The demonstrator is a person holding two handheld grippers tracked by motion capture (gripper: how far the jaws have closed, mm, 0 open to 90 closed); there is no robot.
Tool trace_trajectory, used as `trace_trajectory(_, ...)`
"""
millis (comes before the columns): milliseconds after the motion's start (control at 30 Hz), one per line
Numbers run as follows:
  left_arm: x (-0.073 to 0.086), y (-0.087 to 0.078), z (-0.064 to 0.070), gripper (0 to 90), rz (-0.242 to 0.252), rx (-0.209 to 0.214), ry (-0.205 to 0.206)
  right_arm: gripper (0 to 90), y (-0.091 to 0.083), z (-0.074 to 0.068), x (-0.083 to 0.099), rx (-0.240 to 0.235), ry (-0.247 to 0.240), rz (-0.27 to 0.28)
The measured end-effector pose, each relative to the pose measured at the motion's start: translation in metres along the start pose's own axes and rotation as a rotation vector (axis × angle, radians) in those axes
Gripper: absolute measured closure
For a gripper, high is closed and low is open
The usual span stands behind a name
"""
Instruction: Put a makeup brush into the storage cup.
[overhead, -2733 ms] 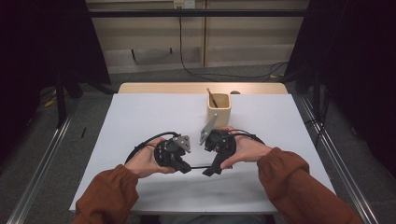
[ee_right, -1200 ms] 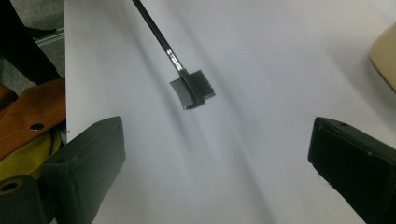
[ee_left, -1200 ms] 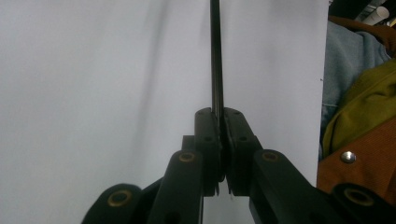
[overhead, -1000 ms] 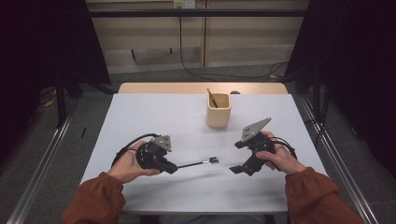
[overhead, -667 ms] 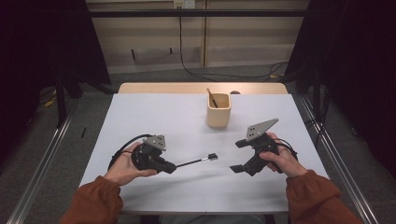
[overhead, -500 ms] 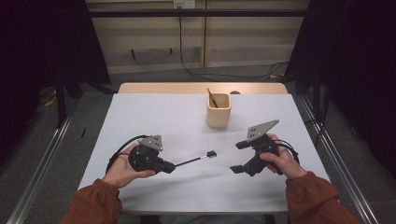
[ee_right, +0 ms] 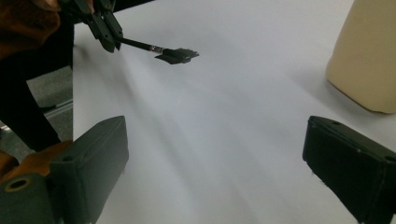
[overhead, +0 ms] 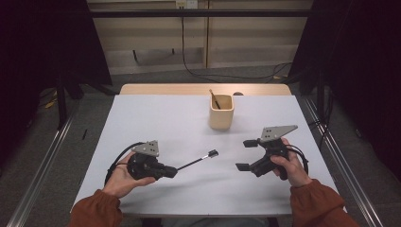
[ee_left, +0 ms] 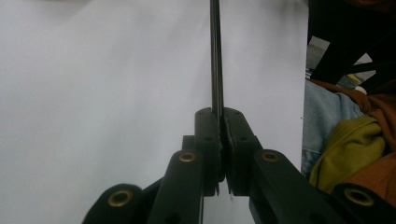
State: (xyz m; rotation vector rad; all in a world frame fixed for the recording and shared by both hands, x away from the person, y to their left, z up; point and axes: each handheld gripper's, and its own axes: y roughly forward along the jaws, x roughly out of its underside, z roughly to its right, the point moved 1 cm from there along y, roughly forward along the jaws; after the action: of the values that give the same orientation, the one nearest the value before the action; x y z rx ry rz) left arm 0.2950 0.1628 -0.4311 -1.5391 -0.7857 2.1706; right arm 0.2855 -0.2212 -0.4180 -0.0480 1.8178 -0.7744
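Black-headed brush [overhead: 197, 160] sticks out beyond the left gripper [overhead: 171, 170], pinched by its handle; the right gripper [overhead: 245, 154] gapes wide, likely to receive it.

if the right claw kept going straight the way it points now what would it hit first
Probably nothing soon: the open right claw faces bare table, with the brush held by the left claw farther ahead; depth is unclear.

1. Room's pretty dim overall; the white table [overhead: 156, 118] is the brightest thing, evenly lit from above.
2. Soft shadow right beside the beige cup [ee_right: 369, 56] in the right gripper view.
3. Close-up jaws there look blurry, kinda grainy.
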Motion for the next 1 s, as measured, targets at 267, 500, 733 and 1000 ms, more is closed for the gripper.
trace_trajectory(267, 0.004, -0.004, 0.001, 85.8, 0.094, -0.018, 0.008, 6.1, -0.007, -0.003, 0.003, -0.006, 0.032, 0.092)
trace_trajectory(500, 0.008, -0.005, 0.002, 85.8, 0.128, -0.043, 0.016, 7.6, -0.004, -0.007, 0.012, 0.005, 0.033, 0.104)
trace_trajectory(733, 0.007, -0.01, 0.005, 85.8, 0.212, -0.057, -0.011, 6.1, -0.006, -0.01, 0.009, 0.032, 0.008, 0.175)
trace_trajectory(1000, 0.01, -0.008, 0.009, 85.7, 0.301, -0.075, -0.01, 5.5, -0.006, -0.012, 0.008, 0.029, 0.007, 0.204)
